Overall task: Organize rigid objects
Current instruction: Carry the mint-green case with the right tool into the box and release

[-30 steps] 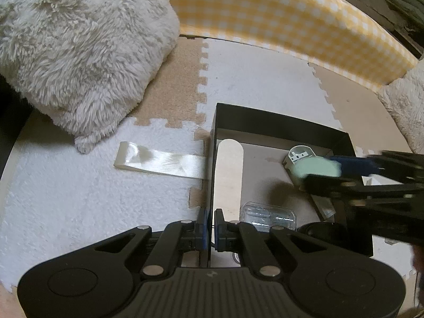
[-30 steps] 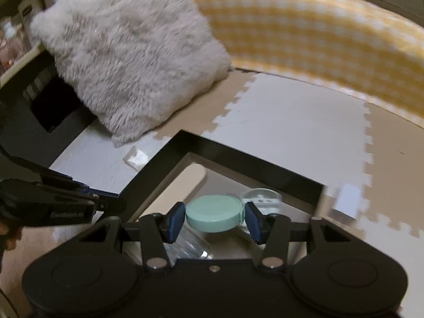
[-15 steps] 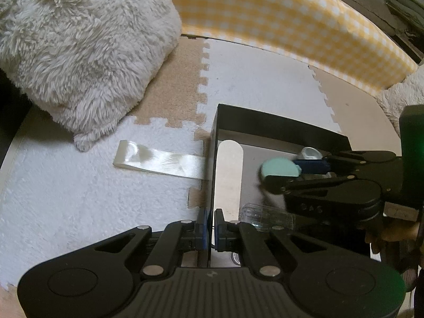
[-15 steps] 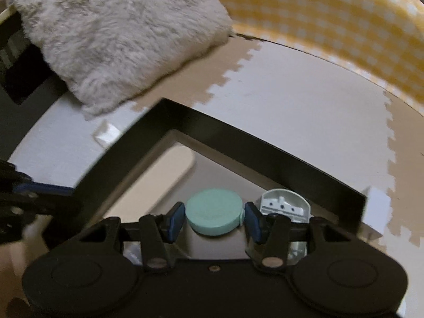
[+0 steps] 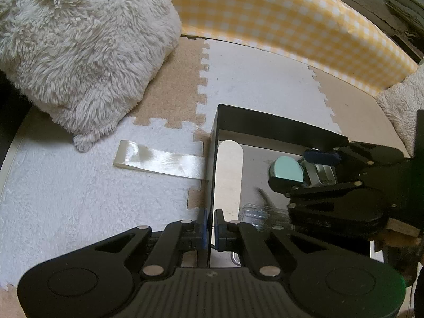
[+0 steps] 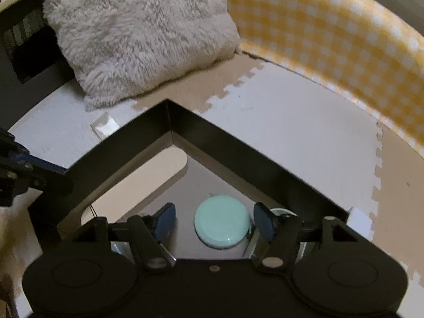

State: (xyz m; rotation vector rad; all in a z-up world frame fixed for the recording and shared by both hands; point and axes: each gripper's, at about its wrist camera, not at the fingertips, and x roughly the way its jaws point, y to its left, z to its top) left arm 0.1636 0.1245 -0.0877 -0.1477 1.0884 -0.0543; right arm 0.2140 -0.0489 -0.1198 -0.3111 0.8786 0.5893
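While the right gripper (image 6: 214, 218) hangs low inside the black box (image 6: 238, 153) with its blue pads (image 6: 165, 218) spread wide, the mint-green disc (image 6: 222, 225) lies flat on the box floor directly between them, touching neither pad, so it looks released rather than held. The disc is round, so it has no long axis to line up with; what matters is that it sits dead ahead of the right tool and level with the fingertips, and that any withdrawal should probably go straight up or straight back so neither pad clips it. Just beside the disc, toward the right pad, is a pale round plastic piece (image 6: 281, 212), largely hidden by the finger. The left gripper (image 5: 211, 228) is well apart from the disc: its pads are pressed together on the near left wall of the box (image 5: 212, 175), steadying it, which leaves the right hand far the nearer of the two. Next to that wall inside the box lies a flat pale wooden stick (image 5: 228, 175), running lengthwise along the wall. Beyond the box wall a glossy strip (image 5: 159, 160) rests on the foam mat (image 5: 79, 198), and farther off sit a shaggy cushion (image 5: 79, 47) and a yellow checked bolster (image 5: 291, 21).
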